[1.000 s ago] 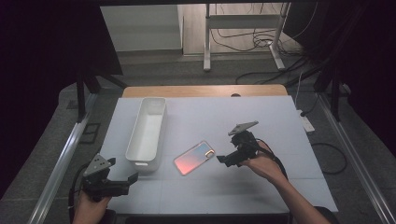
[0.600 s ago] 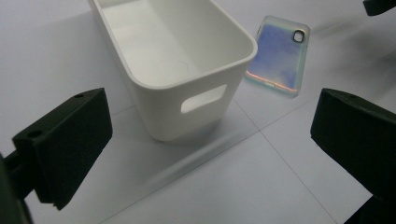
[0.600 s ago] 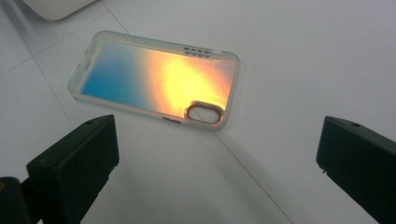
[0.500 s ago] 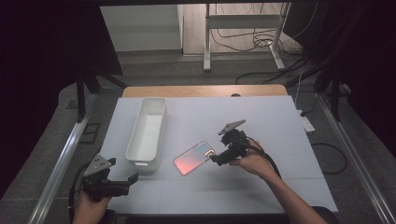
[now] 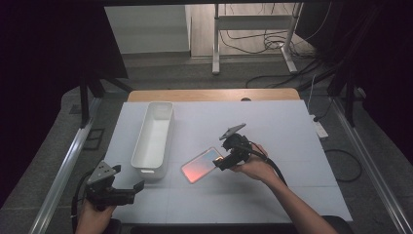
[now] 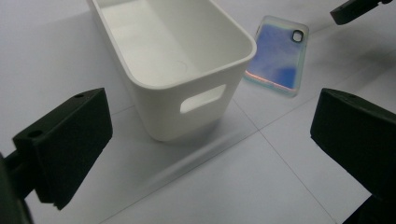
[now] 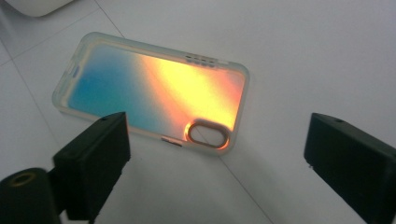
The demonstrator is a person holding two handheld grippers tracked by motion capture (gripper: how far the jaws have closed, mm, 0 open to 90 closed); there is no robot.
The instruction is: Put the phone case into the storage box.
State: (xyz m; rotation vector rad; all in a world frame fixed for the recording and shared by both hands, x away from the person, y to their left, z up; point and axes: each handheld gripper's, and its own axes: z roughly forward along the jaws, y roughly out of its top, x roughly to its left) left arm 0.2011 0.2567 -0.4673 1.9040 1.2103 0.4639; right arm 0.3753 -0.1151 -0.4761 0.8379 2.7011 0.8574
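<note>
R gripper [image 5: 225,161] at phone case [image 5: 202,165], jaws spread, empty.
Case flat, long axis toward bin [image 5: 152,137]; L gripper [image 5: 127,189] spread, far off.

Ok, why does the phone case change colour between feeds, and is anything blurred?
Iridescent sheen on the translucent phone case: orange and blue in the right gripper view, blue-violet in the left gripper view, pinkish in the high view. Both gripper views show their near black jaws soft; the high view's surroundings are dark.

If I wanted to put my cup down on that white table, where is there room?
The far right stretch of the table, beyond the right tongs, is bare, as is the near edge. It is crowded mid-left, where the white bin and phone case lie.
</note>
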